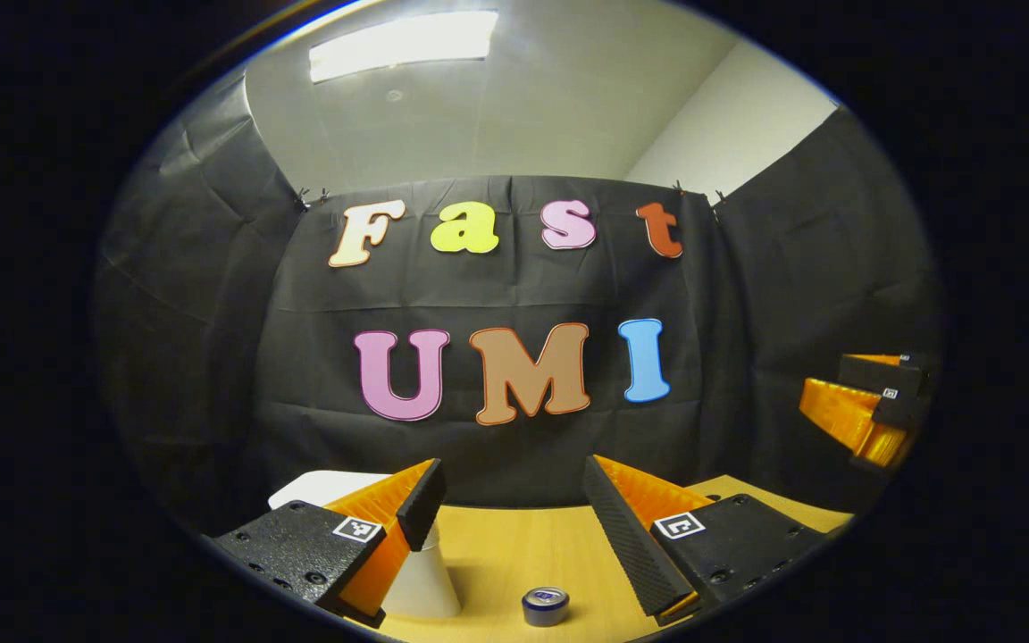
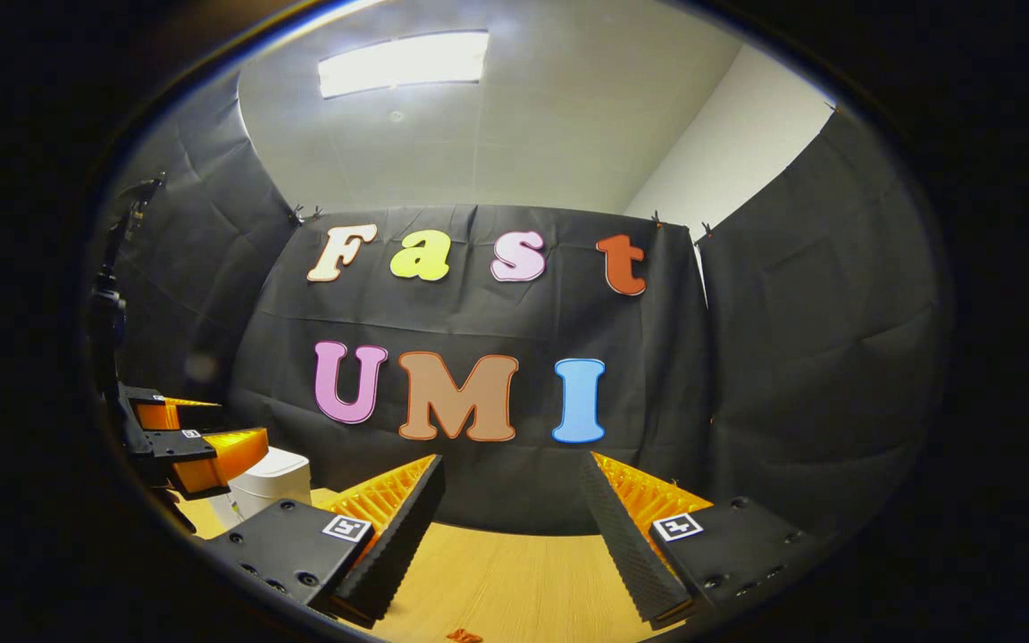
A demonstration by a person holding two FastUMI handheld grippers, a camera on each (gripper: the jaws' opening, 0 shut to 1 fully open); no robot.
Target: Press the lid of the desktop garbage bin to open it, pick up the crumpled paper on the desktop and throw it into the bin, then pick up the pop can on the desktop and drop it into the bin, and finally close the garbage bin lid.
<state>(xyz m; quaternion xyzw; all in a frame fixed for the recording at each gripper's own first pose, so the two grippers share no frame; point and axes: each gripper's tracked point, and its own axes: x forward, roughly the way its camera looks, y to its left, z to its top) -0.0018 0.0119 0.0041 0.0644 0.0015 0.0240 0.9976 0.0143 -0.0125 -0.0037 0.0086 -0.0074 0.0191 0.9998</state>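
Observation:
The white desktop bin [image 1: 421,580] stands on the wooden table [image 1: 514,554] at the lower left of the left gripper view, partly hidden behind my left gripper's near finger. A small pop can [image 1: 545,605] stands upright on the table just right of the bin, below the gap between the fingers. My left gripper [image 1: 512,469] is open and holds nothing. In the right gripper view the bin [image 2: 269,482] sits at the left with its lid down, and the left gripper [image 2: 193,442] hangs beside and slightly above it. My right gripper [image 2: 511,464] is open and holds nothing.
Black cloth walls close the booth behind and to both sides of the table [image 2: 514,572]. The right gripper [image 1: 872,402] hangs in the air at the far right of the left gripper view. A small reddish object [image 2: 464,636] lies at the table's near edge.

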